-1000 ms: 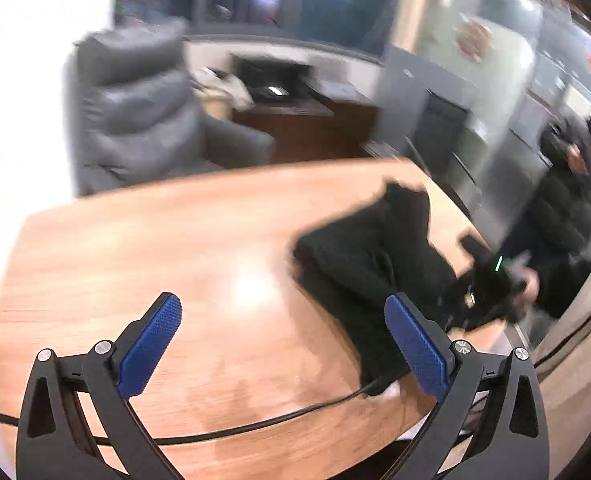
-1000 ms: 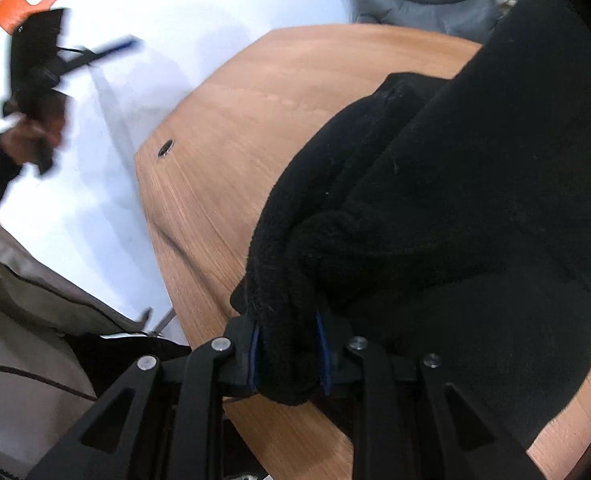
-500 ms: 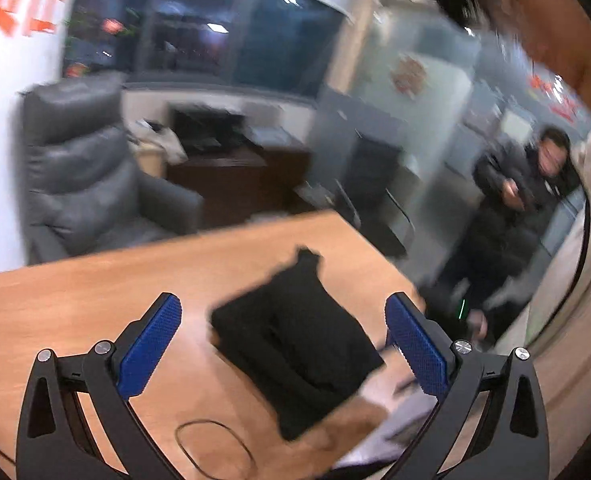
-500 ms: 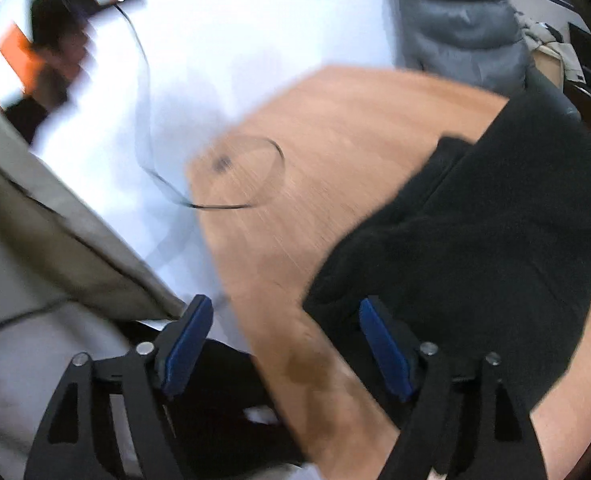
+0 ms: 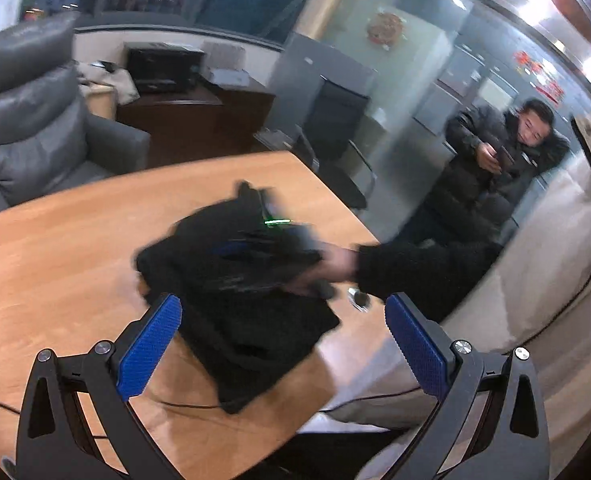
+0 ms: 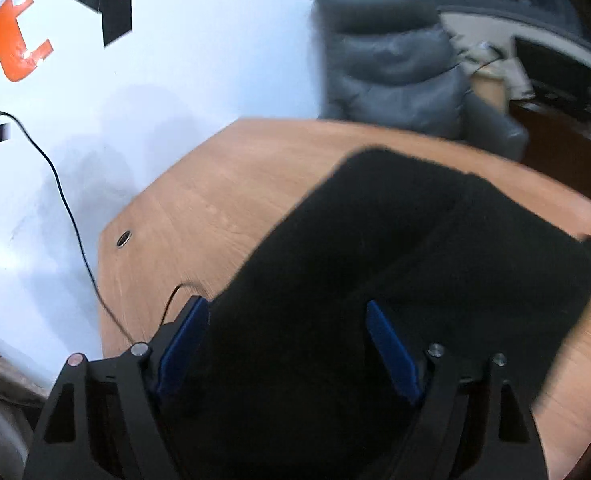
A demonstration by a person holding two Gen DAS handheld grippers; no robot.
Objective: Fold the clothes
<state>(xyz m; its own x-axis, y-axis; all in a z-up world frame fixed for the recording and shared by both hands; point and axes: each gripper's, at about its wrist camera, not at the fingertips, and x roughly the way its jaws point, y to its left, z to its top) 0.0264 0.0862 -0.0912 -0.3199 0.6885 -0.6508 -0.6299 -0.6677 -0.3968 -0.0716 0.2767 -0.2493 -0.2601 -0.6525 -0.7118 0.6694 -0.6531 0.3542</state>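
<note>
At frame centre on the tabletop (image 5: 75, 248), the soft, limp black garment (image 5: 251, 320) wants an edge grip; both left tongs (image 5: 283, 344) and right tongs (image 6: 287, 344) gape, released.

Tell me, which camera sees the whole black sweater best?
The left wrist view: the black garment lies whole on the wooden table, though the right gripper blurs across it. The right wrist view shows only nearby cloth between its fingers.

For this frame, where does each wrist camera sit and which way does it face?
Left wrist: on the left gripper, raised, looking across the wooden table at the black garment; the right hand shows.
Right wrist: on the right gripper, low over the garment, facing the grey armchair.
Shared: garment, table, armchair.
</note>
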